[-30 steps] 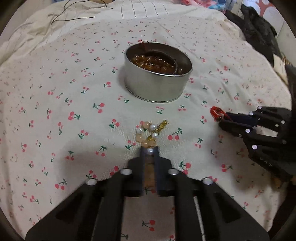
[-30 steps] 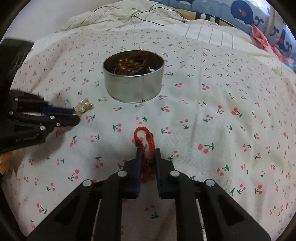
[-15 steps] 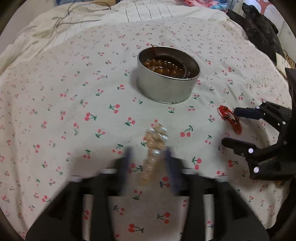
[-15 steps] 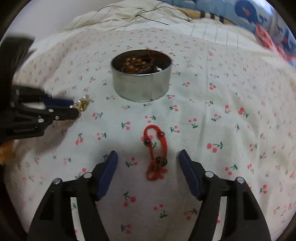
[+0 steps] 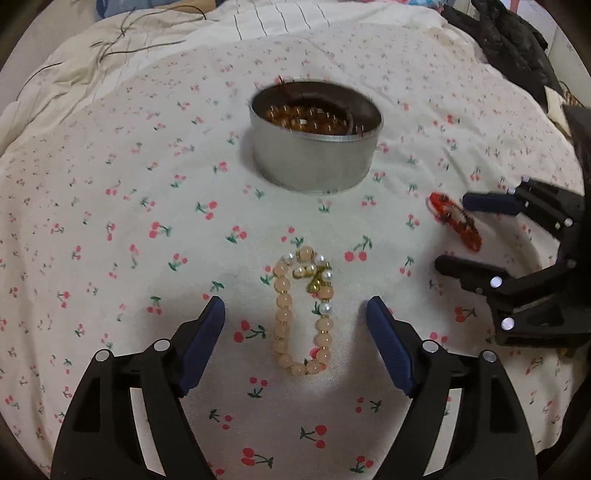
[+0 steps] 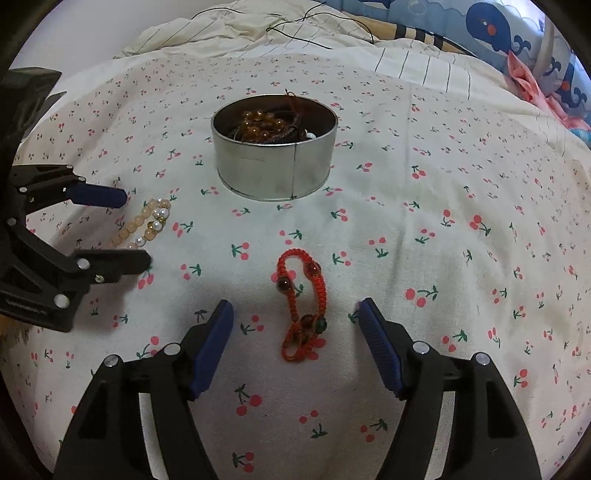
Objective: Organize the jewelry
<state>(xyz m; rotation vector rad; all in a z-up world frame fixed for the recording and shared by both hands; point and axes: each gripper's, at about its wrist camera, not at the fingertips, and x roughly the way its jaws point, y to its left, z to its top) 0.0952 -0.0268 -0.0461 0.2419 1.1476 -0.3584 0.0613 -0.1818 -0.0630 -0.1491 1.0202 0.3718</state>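
Note:
A peach and pearl bead bracelet (image 5: 282,317) lies flat on the cherry-print sheet between the fingers of my left gripper (image 5: 295,302). Its jaws are opening and the pads stand clear of the beads. A red braided cord bracelet (image 6: 321,291) with dark beads lies between the fingers of my right gripper (image 6: 295,303), which is open and touches nothing. Beyond both stands a round metal tin (image 5: 314,162) holding amber beads and dark cords. Each wrist view also shows the other gripper: right gripper (image 5: 453,232) over the red bracelet (image 5: 456,223), left gripper (image 6: 136,226) over the bead bracelet (image 6: 147,221).
The cherry-print sheet (image 6: 443,258) covers a soft bed. A thin black cable (image 6: 295,26) trails over the striped bedding at the back. A black garment (image 5: 509,40) lies at the far right, and a whale-print pillow (image 6: 498,29) sits behind the tin (image 6: 258,173).
Both grippers were shut on their bracelets, then spread their jaws wide. The bead bracelet and the red bracelet now lie loose on the sheet.

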